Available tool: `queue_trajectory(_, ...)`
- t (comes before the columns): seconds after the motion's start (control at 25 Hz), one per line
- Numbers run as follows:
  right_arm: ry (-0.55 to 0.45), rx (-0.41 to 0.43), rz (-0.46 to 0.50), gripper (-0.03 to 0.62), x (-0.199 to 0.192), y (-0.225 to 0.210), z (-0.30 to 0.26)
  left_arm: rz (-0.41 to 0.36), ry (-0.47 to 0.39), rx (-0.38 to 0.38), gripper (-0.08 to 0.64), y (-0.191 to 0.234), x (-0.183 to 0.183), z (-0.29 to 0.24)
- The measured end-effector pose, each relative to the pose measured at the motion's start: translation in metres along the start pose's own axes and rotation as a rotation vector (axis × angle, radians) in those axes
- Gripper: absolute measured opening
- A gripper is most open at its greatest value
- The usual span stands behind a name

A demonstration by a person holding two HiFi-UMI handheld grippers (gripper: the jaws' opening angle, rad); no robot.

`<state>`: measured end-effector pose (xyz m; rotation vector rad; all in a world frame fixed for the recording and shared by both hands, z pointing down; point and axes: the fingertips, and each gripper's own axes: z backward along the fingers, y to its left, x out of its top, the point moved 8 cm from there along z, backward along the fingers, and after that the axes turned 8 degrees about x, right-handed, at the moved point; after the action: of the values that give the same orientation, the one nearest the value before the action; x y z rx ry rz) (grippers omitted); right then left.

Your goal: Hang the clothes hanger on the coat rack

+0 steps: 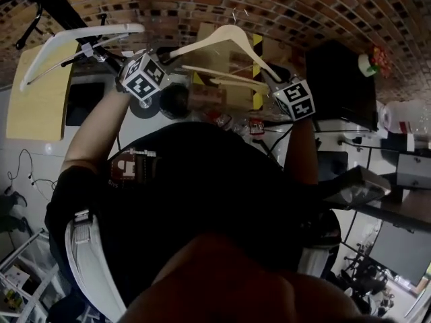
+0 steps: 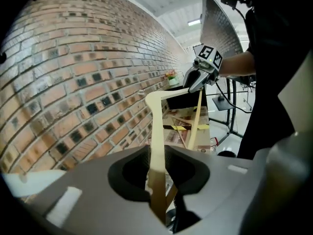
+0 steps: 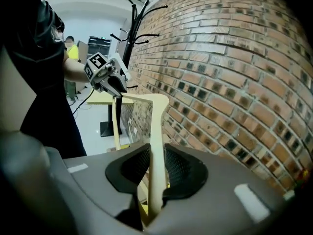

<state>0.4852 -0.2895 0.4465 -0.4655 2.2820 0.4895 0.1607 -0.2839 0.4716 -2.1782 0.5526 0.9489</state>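
A pale wooden clothes hanger (image 1: 229, 40) is held up in front of the brick wall, one arm in each gripper. My left gripper (image 1: 172, 56) is shut on the end of its left arm, and the hanger (image 2: 156, 131) runs up out of that gripper's (image 2: 157, 180) jaws. My right gripper (image 1: 275, 79) is shut on the end of the right arm, where the hanger (image 3: 157, 131) stands between its (image 3: 155, 180) pads. The black coat rack (image 1: 60, 5) stands at the upper left; its hooked top (image 3: 134, 18) rises behind the left gripper (image 3: 110, 80).
A white hanger (image 1: 74, 42) hangs by the coat rack. Below the wooden hanger lie a cardboard box (image 1: 222, 69) and clutter. A black cabinet (image 1: 340, 79) is at the right, a light wooden table (image 1: 37, 93) at the left. The brick wall (image 1: 283, 5) is close ahead.
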Motion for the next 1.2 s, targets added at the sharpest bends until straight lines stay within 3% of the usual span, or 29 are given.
queue_trajectory(0.4, -0.135, 0.082, 0.217, 0.106, 0.087, -0.024, -0.004, 0.011, 0.026, 0.274, 0.089, 0.035, 0.027, 0.086)
queue_trajectory(0.76, -0.265, 0.178, 0.371, 0.104, 0.157, -0.009, -0.002, 0.012, 0.054, 0.484, 0.089, 0.038, 0.042, 0.169)
queue_trajectory(1.2, -0.384, 0.118, 0.491, 0.104, 0.249, 0.050, 0.026, -0.093, -0.008, 0.641, 0.089, 0.060, 0.053, 0.285)
